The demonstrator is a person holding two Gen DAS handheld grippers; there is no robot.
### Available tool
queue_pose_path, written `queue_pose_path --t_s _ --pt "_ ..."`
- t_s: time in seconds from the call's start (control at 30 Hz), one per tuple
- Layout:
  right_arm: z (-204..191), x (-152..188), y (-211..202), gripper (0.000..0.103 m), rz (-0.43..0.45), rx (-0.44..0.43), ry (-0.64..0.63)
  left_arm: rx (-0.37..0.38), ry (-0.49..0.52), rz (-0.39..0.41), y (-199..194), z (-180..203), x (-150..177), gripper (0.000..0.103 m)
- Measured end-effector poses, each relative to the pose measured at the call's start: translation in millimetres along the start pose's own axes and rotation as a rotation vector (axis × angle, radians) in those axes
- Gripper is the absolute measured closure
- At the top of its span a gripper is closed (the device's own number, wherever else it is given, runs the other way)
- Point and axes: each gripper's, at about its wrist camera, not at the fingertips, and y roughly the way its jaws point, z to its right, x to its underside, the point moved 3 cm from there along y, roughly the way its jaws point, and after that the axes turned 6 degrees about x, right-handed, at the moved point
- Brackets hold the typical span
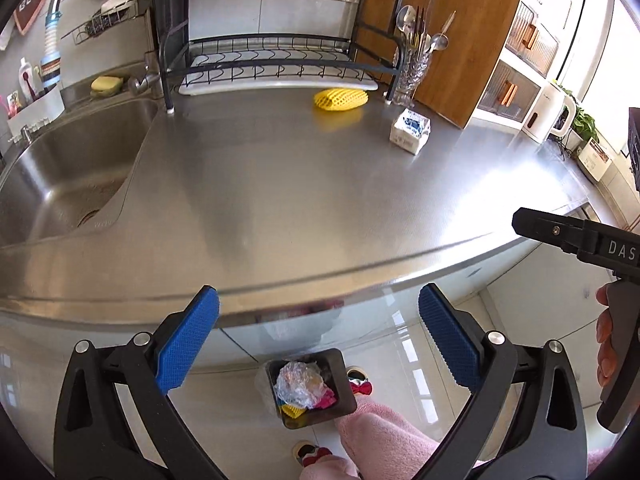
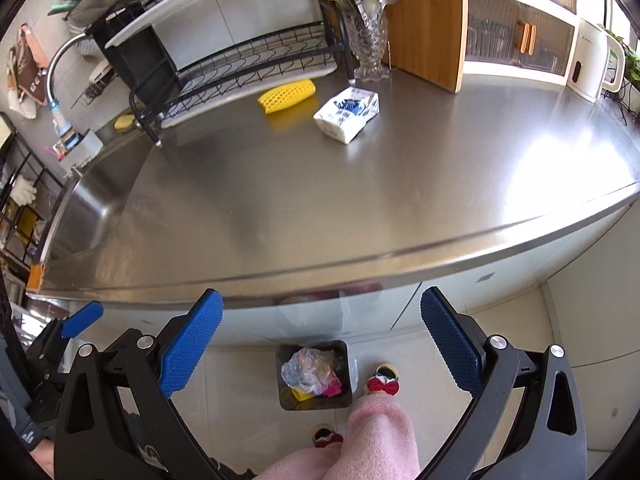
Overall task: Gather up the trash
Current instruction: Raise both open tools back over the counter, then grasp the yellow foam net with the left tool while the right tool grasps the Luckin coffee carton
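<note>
We hold both claws, left (image 1: 319, 344) and right (image 2: 321, 346), wide open and empty over the bin (image 2: 314, 376); remaining yellow net (image 2: 286, 96) and pack (image 2: 347, 114) lie far across the tabletop (image 2: 360, 200), long axes sideways, pack nearer right.

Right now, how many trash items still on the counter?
2. A yellow foam net lies in front of the dish rack; a white-and-blue packet lies just right of it, near the glass utensil holder. The rack may hide more.

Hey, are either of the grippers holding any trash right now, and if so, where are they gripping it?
Neither. The left gripper and right gripper are both wide open with nothing between their pads.
</note>
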Motion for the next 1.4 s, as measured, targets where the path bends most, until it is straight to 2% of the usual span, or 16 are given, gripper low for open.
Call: queue_pose_path --t_s 0.13,0.4,0.53,0.67,0.7,0.83,0.97,1.17,1.4 --pt "8.2 -30.6 8.7 0.003 0.029 0.007 0.028 -0.003 0.017 0.017 19.9 -0.8 -33.2 0.008" --pt "16.5 -97.5 63.8 0.003 0.002 -0.012 0.037 -0.012 -0.004 0.026 80.6 -16.5 -101.1 0.008" --pt "17.3 -129.4 88.9 0.004 -0.007 0.003 0.017 -0.014 -0.01 0.028 106.7 -22.8 -133.4 0.014" --pt "18.5 -156.8 114.5 0.021 -0.038 -0.007 0.005 -0.014 0.008 0.002 132.7 -25.9 -159.2 0.03" --pt "19.2 -162.5 121.3 0.024 -0.051 -0.011 0.008 -0.016 0.014 -0.004 138.1 -26.3 -164.0 0.03" --pt "19.0 -183.1 144.2 0.025 -0.078 -0.025 0.011 -0.026 0.035 -0.015 158.0 -28.0 -183.1 0.03" --pt "17.1 -196.2 167.9 0.025 -0.117 -0.006 -0.005 -0.023 0.04 -0.037 181.3 -30.1 -201.4 0.03" --pt "25.5 -196.0 191.1 0.028 -0.189 0.027 -0.042 0.008 0.07 -0.082 217.9 -21.8 -219.9 0.03" --pt "45.4 -205.0 197.9 0.032 -0.207 0.023 -0.057 0.036 0.102 -0.126 253.3 -6.6 -231.0 0.033"
